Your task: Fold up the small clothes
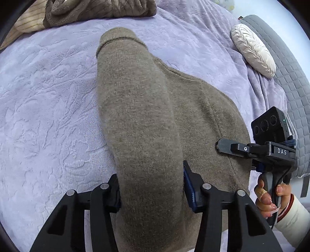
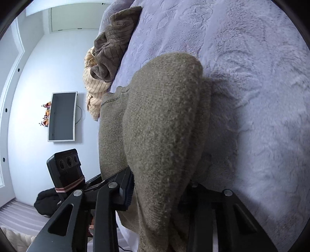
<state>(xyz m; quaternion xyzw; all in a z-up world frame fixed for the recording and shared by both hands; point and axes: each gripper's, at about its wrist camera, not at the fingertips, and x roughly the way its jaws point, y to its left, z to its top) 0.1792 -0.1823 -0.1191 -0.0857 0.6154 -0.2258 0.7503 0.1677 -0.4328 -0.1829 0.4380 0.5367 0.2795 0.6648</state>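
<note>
Gripping a thick fold of the olive sweater (image 1: 147,120), the left claw (image 1: 152,191) has knit bunched between both fingers, the sleeve running straight ahead of it to a cuff lying on the lavender blanket (image 1: 44,100). Just right of that claw, the right claw (image 1: 220,145) comes in sideways, its tip pressed into the sweater's body, with the person's hand (image 1: 268,195) on its handle. In its own view, the right claw (image 2: 160,191) is clenched on a raised fold of the sweater (image 2: 164,120), which fills the space between its fingers. Farther ahead of the left claw lies a brown towel (image 1: 100,9) over a striped cloth (image 1: 29,21); far right sits a white pillow (image 1: 253,50).
</note>
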